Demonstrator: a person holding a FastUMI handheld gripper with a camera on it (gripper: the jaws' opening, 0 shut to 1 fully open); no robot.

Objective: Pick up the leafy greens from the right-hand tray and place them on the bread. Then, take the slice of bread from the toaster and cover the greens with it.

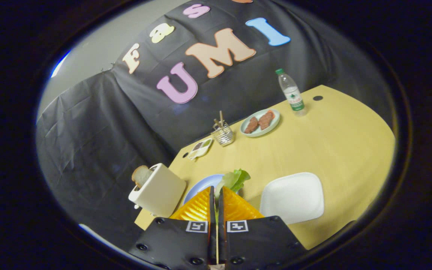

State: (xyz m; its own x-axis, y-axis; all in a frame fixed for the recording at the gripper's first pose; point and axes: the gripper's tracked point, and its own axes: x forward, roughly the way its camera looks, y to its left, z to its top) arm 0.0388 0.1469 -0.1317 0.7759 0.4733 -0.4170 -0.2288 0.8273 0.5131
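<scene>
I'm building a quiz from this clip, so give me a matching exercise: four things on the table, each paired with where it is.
Things:
1. leafy greens
2. slice of bread
3. water bottle
4. white tray

Places:
A. sticking up out of the toaster
B. standing at the table's far end
C. pinched between the gripper's fingers
D. lying bare beside the fingers

Pairs: 1-C, 2-A, 3-B, 4-D
</scene>
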